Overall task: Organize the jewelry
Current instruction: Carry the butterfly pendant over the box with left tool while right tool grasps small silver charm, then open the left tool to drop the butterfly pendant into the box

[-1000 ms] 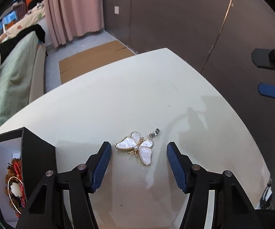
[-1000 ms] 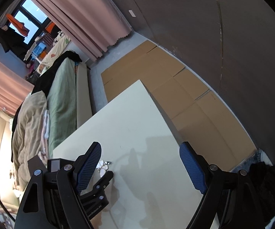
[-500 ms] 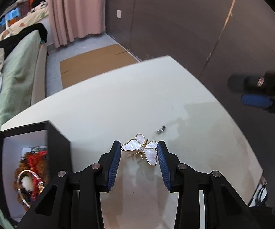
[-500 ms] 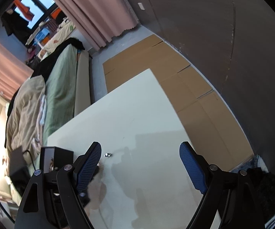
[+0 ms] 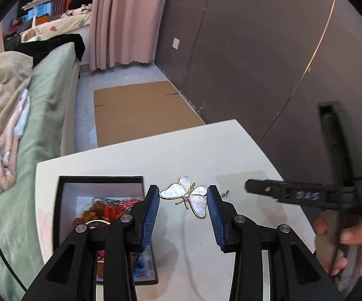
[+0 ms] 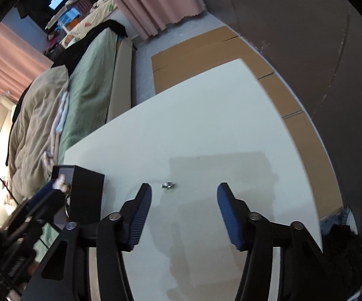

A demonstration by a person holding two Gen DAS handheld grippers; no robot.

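My left gripper [image 5: 183,200] is shut on a white mother-of-pearl butterfly brooch [image 5: 189,195] with a gold rim and holds it above the white table [image 5: 206,150]. To its left stands a black jewelry box [image 5: 100,183] with beads and a ring inside. A small silver clasp [image 5: 225,193] lies on the table to the right; it also shows in the right wrist view [image 6: 167,185]. My right gripper [image 6: 184,195] is open and empty, just short of the clasp. The box [image 6: 85,195] is at its left.
The table's far edge [image 6: 193,80] drops to a floor with flat cardboard [image 5: 138,110]. A bed with green and beige covers [image 5: 17,105] lies to the left. A dark wall [image 5: 256,50] stands at the right. The right tool and hand [image 5: 344,200] show at right.
My left gripper has lifted the butterfly brooch off the table and moved left, toward the black box. My right gripper has moved in toward the small silver clasp.
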